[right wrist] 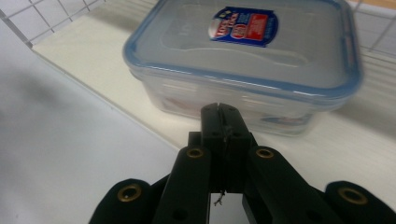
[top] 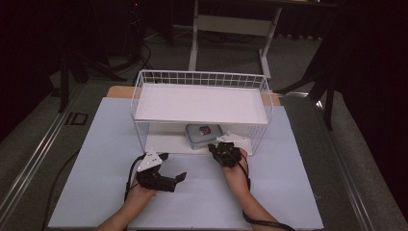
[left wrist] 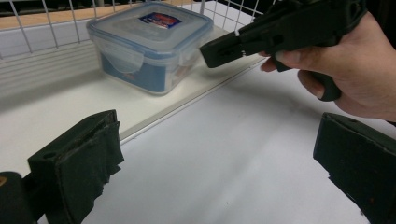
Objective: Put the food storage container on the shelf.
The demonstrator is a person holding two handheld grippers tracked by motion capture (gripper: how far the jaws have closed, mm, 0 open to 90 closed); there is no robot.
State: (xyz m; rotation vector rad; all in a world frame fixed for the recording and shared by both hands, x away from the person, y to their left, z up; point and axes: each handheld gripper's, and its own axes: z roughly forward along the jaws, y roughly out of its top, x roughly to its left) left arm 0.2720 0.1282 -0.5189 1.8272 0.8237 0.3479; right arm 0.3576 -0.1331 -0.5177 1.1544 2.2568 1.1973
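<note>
A clear plastic container [top: 204,134] with a blue-rimmed lid and a red and blue label sits on the bottom board of a white wire rack [top: 202,78], under its shelf. My right gripper [top: 212,147] is shut with nothing in it, its tips just in front of the container's near side. In the right gripper view the closed jaws [right wrist: 218,110] point at the container [right wrist: 243,60] from very close; I cannot tell whether they touch it. My left gripper [top: 173,166] rests open on the table, left of the right hand. Between its wide jaws [left wrist: 215,172] I see the container [left wrist: 149,42] and the right gripper [left wrist: 211,51].
The rack's white top shelf [top: 199,103] overhangs the container, and wire walls close the back and sides. The rack's bottom board [left wrist: 60,102] forms a low step above the white table sheet [top: 288,192]. A desk frame [top: 195,43] stands beyond the table.
</note>
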